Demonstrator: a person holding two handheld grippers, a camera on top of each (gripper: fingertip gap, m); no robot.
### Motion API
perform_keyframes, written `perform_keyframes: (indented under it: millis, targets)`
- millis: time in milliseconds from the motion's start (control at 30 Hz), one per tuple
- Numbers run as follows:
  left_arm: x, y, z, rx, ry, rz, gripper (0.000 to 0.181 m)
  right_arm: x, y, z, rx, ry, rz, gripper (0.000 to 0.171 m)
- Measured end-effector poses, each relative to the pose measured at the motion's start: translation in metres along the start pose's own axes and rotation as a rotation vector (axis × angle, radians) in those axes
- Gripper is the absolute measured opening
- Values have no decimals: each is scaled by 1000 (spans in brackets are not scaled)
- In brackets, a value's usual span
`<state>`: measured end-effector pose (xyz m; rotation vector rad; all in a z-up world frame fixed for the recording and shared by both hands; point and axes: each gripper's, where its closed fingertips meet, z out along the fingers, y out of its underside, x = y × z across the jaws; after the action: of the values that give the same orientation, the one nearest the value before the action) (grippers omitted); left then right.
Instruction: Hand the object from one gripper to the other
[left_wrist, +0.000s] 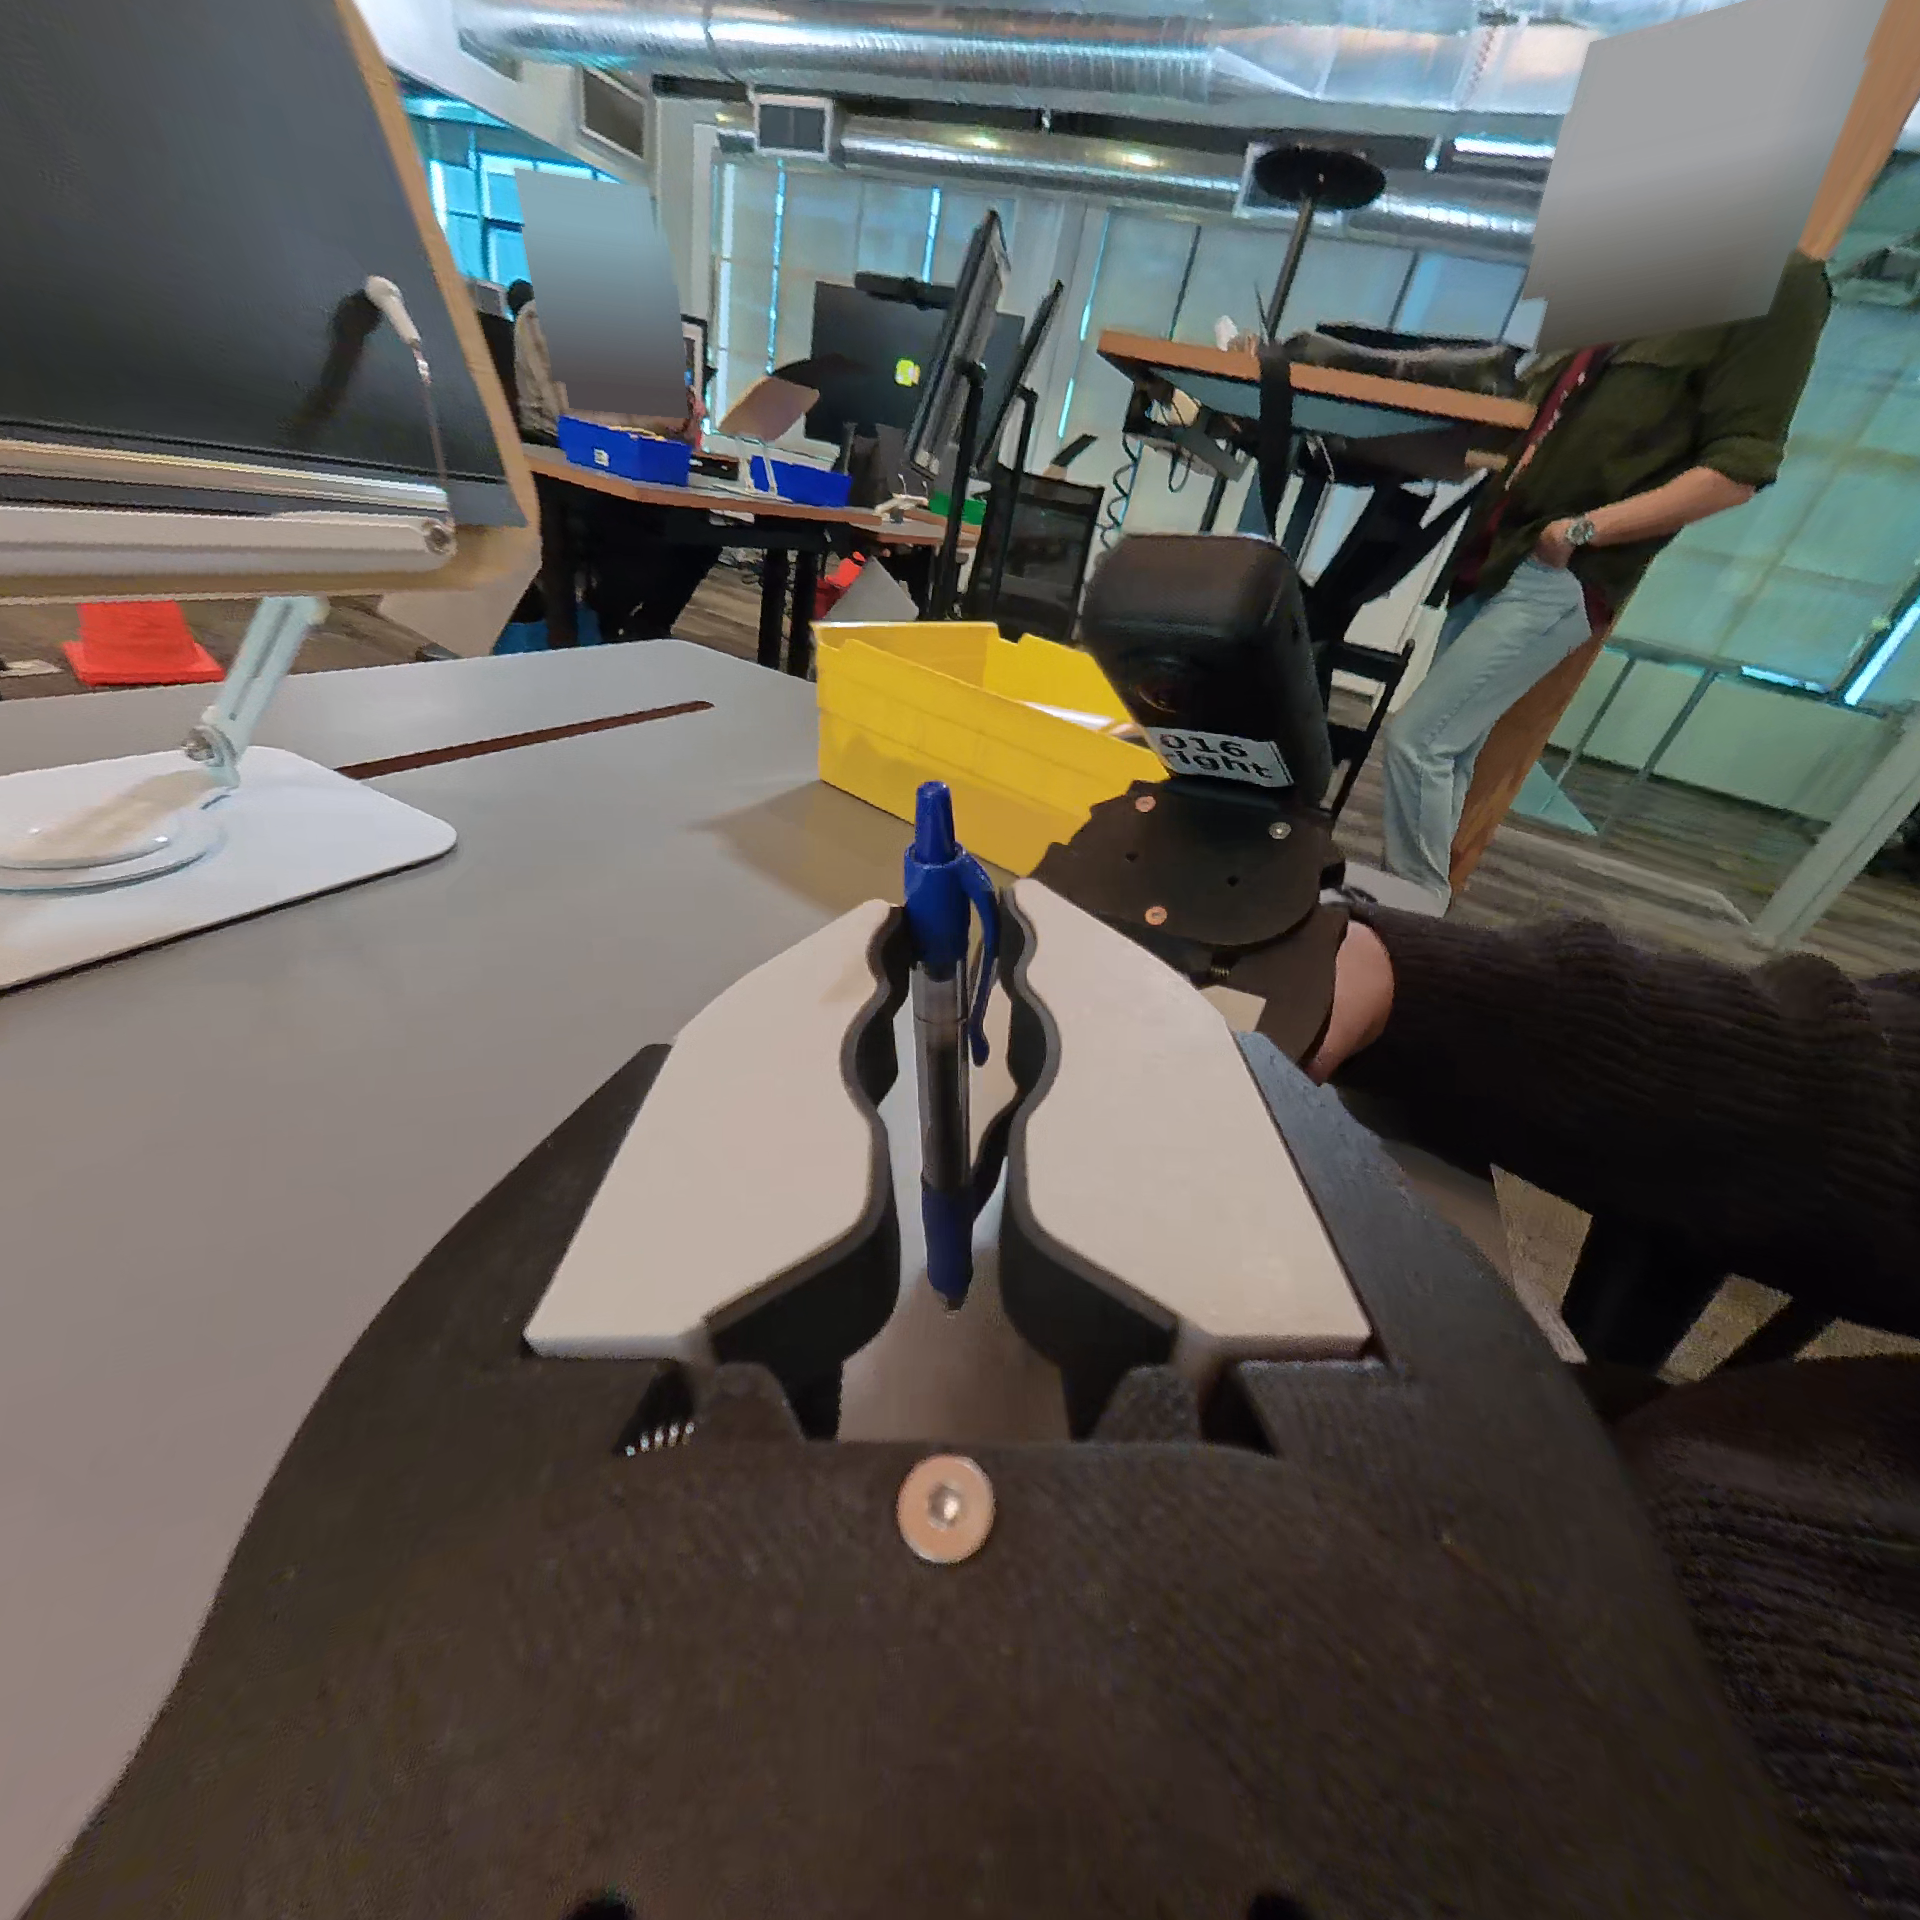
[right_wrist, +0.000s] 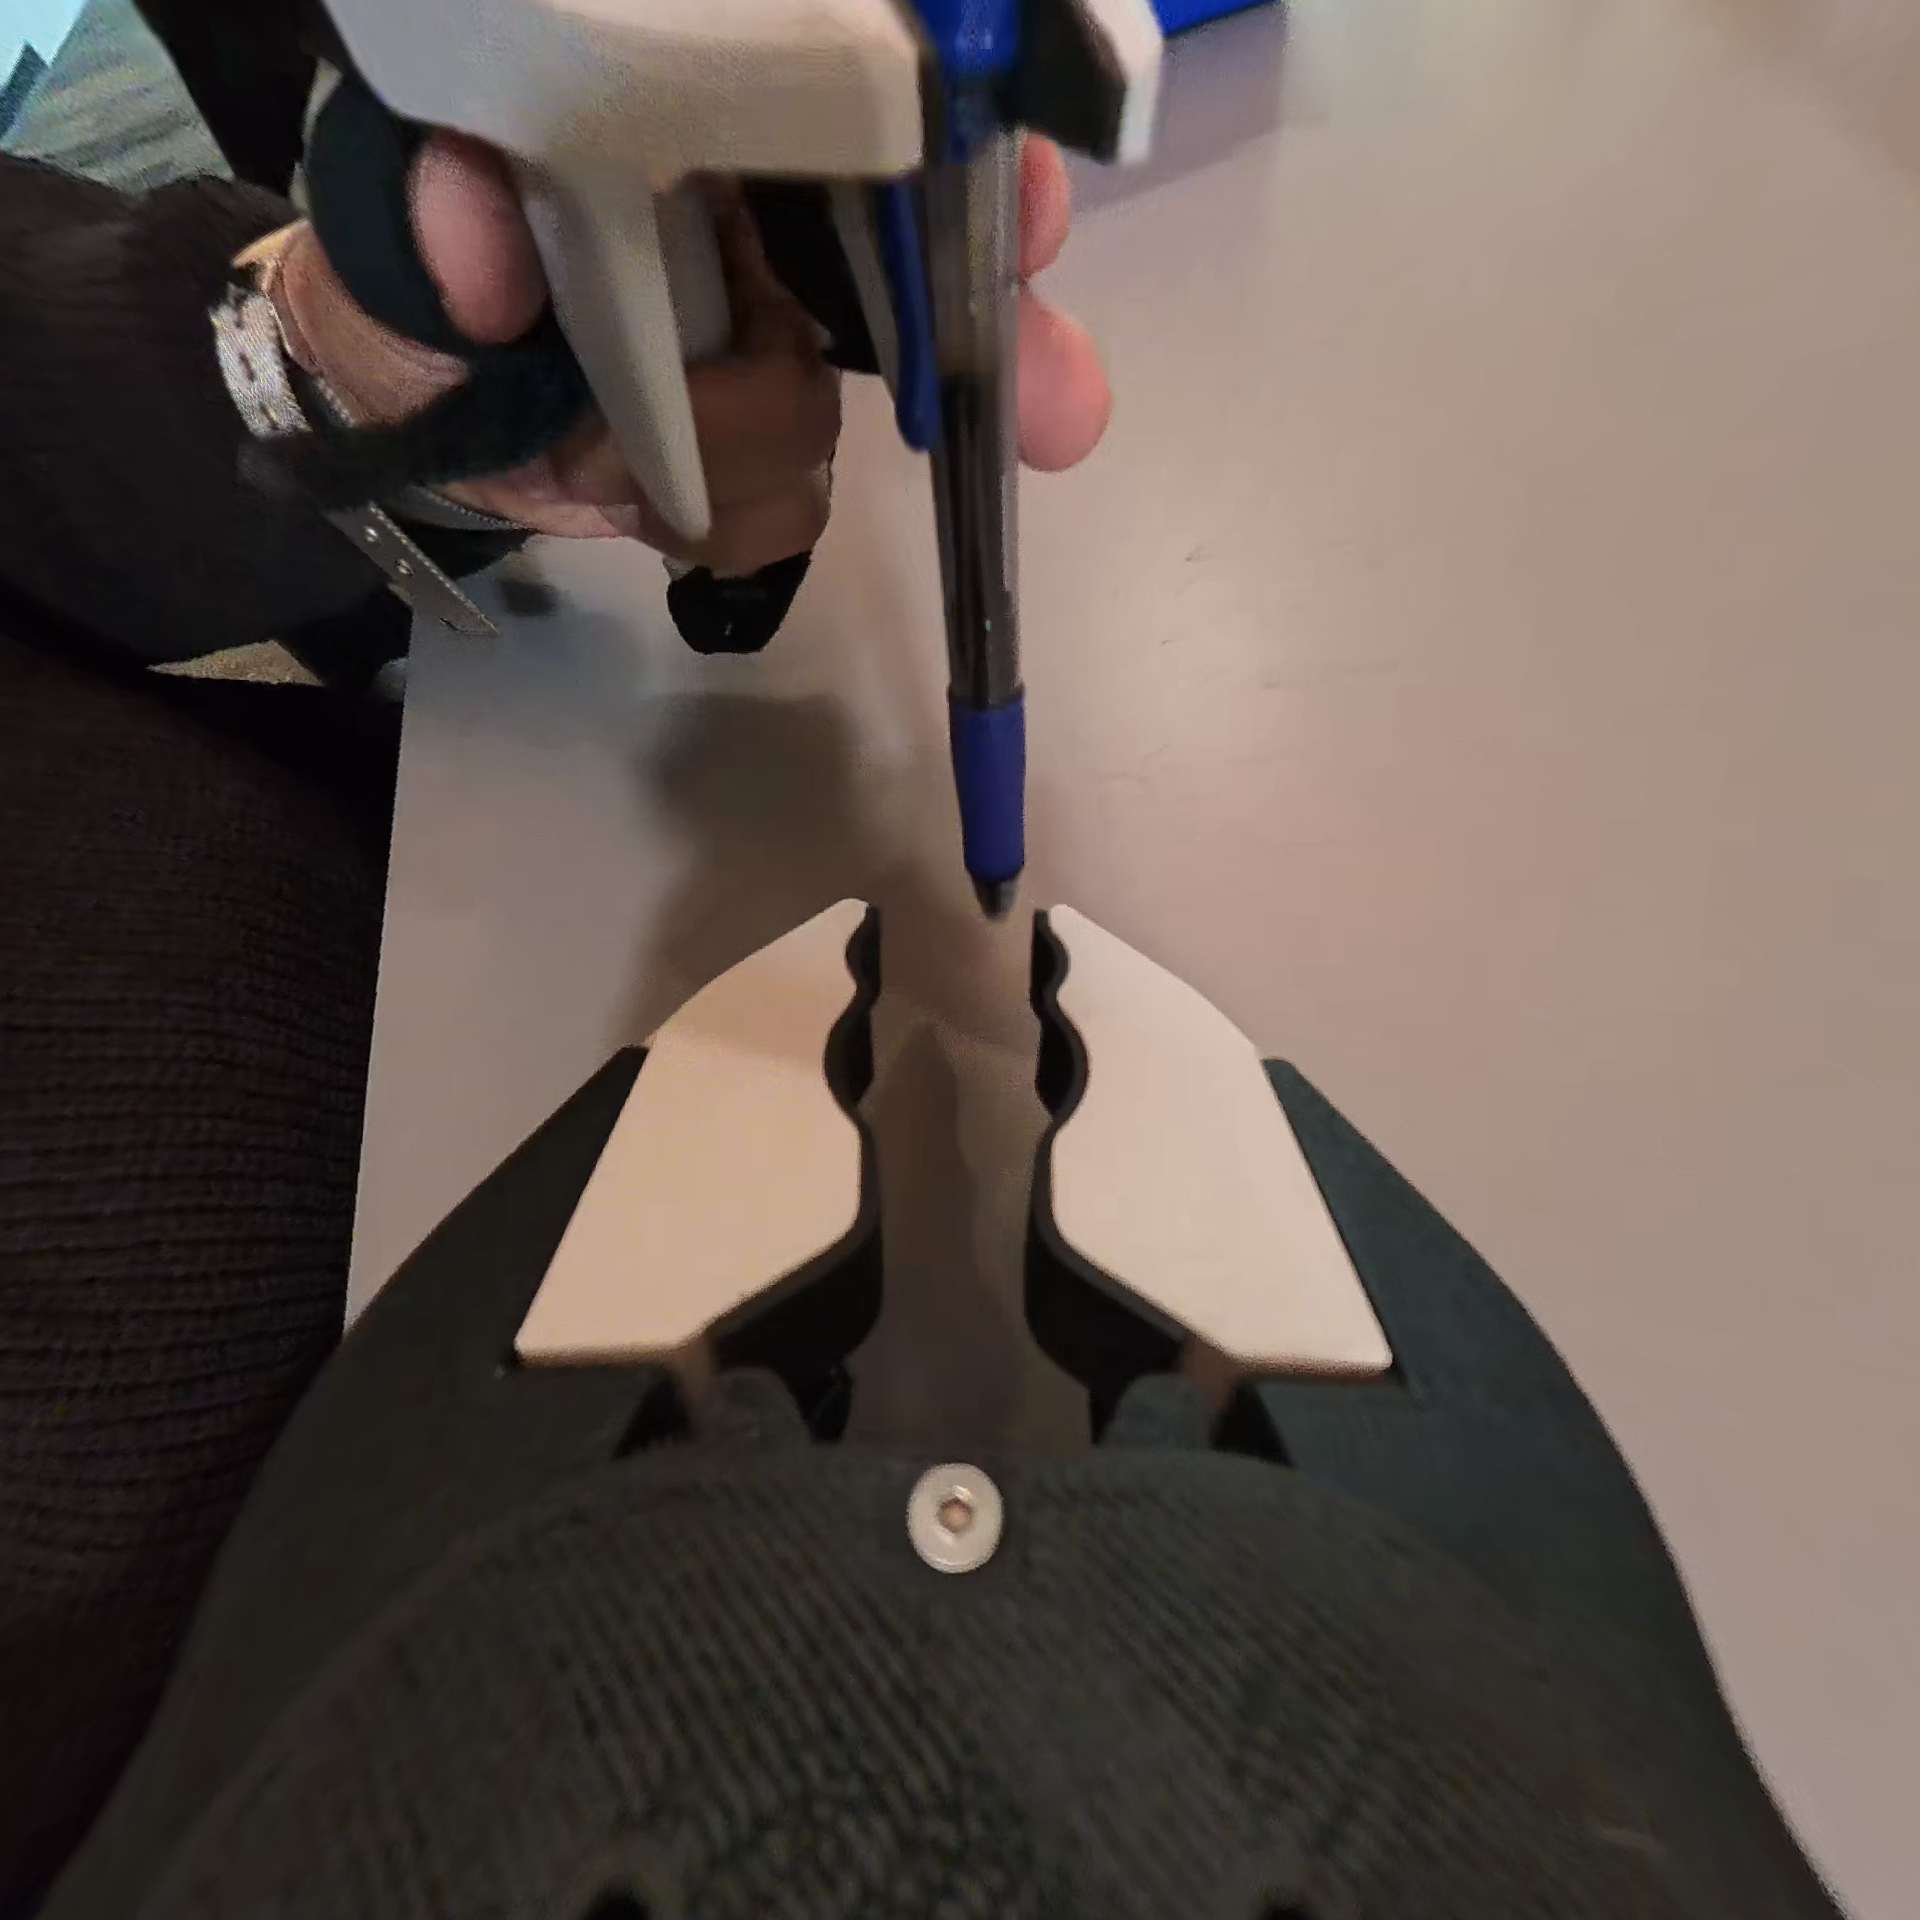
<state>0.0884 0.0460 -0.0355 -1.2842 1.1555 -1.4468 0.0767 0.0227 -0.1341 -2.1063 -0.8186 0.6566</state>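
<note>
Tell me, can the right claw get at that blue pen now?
Probably yes: the right claw is open, and the pen, held by the left claw, has its tip just before the gap, nothing between.

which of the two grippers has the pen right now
The left gripper has it: its fingers are shut on the blue pen. The right gripper is open and empty, with the pen tip just at its fingertips.

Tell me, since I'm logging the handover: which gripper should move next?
Probably the right gripper: it is open and empty, with the pen tip just ahead of it. The left gripper holds the pen.
</note>
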Motion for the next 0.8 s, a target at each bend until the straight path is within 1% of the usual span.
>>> perform_keyframes:
  millis: [167,333,500,600,800]
  targets:
    - [-18,-12,-11,73,-34,-73,17,11,-10,-8,79,55,-4,28]
    - [-33,-22,-20,144,-98,-91,17,29,-27,-17,197,169,54,19]
    - [-40,-30,-28,209,-101,-169,17,25,-54,-23,353,199,77,19]
    - [-43,-34,-31,257,-87,-229,16,24,-62,-23,410,205,115,22]
    - [-48,-42,-39,336,-74,-294,16,26,-65,-23,454,180,205,29]
